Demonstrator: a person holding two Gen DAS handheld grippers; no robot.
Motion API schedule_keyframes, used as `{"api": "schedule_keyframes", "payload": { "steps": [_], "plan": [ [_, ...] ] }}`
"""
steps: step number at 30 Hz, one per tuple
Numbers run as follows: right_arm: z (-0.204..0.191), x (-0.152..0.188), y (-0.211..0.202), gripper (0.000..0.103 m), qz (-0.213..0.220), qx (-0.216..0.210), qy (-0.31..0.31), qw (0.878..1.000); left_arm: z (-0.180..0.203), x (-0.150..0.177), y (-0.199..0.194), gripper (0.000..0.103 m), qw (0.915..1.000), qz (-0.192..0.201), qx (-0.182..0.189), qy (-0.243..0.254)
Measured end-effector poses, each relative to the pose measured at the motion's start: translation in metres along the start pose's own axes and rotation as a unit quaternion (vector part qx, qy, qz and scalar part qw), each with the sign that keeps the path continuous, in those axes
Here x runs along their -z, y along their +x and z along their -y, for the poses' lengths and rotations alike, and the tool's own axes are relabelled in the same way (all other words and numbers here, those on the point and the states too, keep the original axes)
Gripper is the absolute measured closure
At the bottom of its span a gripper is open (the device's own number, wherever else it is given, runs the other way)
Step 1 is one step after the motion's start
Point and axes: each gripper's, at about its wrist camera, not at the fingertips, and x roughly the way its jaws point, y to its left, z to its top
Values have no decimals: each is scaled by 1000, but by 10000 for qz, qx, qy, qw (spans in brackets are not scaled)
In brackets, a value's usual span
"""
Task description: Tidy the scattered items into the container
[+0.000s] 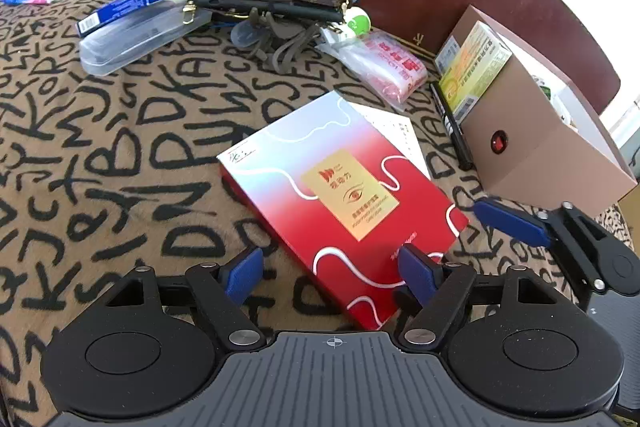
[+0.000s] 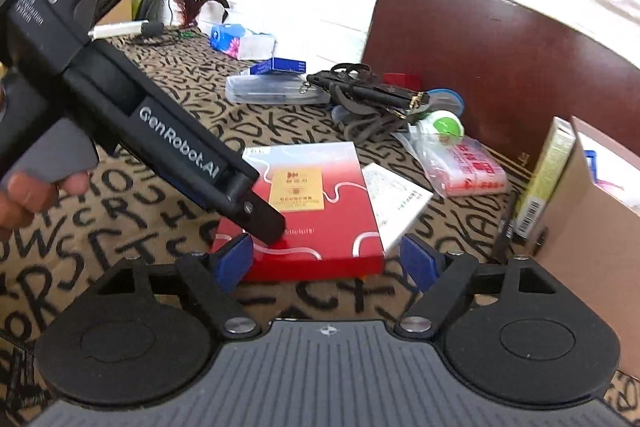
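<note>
- Between the blue pads of the left gripper (image 1: 331,273) lies the near corner of the red box (image 1: 340,203), a flat glossy carton with white wavy lines and a gold label; the jaws stand wide and grip nothing.
- Right gripper (image 2: 329,258) also stands wide, its pads either side of the box's near edge, not pressing on it.
- Just past the right fingers, a white printed paper slip (image 2: 394,201) leans on the box's far side.
- Only the right wrist view shows a person's hand (image 2: 28,195) on the left tool's trigger.
- Only the left wrist view shows the tan cardboard container (image 1: 536,143) whole, off to the right of the fingers, a yellow-green carton (image 1: 474,67) propped against it and a black marker (image 1: 452,125) at its foot.
- Beyond both fingers sit a clear plastic case (image 1: 132,37), tangled straps (image 1: 280,39) and a crinkly pink packet (image 1: 388,65) on the letter-patterned cloth (image 1: 120,167).
</note>
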Motion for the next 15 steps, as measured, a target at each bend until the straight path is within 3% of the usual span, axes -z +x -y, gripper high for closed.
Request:
{"api": "schedule_keyframes", "payload": {
  "steps": [9, 12, 15],
  "plan": [
    [-14, 3, -18, 21, -221, -587, -50, 9980, 0, 4, -9, 27, 9997, -55, 128, 185],
    [-18, 7, -33, 23, -291, -1050, -153, 9939, -2, 9, -19, 26, 9988, -143, 182, 442],
    [-24, 8, -41, 19, -143, -1047, -555, 9929, -8, 8, -20, 23, 9991, -170, 130, 366]
  ]
}}
